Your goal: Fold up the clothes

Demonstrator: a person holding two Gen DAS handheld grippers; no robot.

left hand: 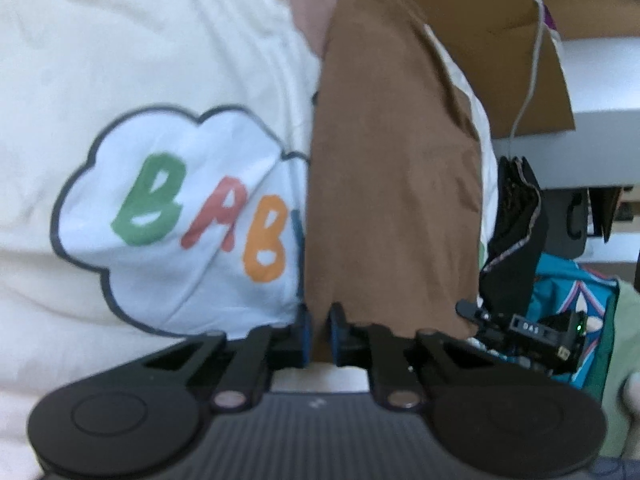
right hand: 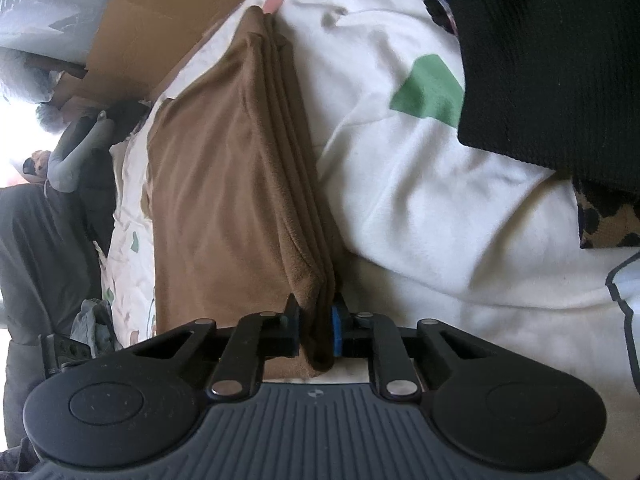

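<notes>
Cream sweatshirt (left hand: 140, 80) spread everywhere beneath me, cardboard (left hand: 480, 20) beyond. My left claw (left hand: 319, 334) pinches the brown garment's (left hand: 392, 180) near edge; my right claw (right hand: 316, 332) clamps its stacked folds (right hand: 224, 184), both reaching forward, level.

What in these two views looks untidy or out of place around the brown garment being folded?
The brown garment itself looks neat: stacked folded layers, pinched by the right claw and left claw. The clutter is around it: a cream BABY-print garment lies rumpled underneath, and a black knit garment is draped over it.
</notes>
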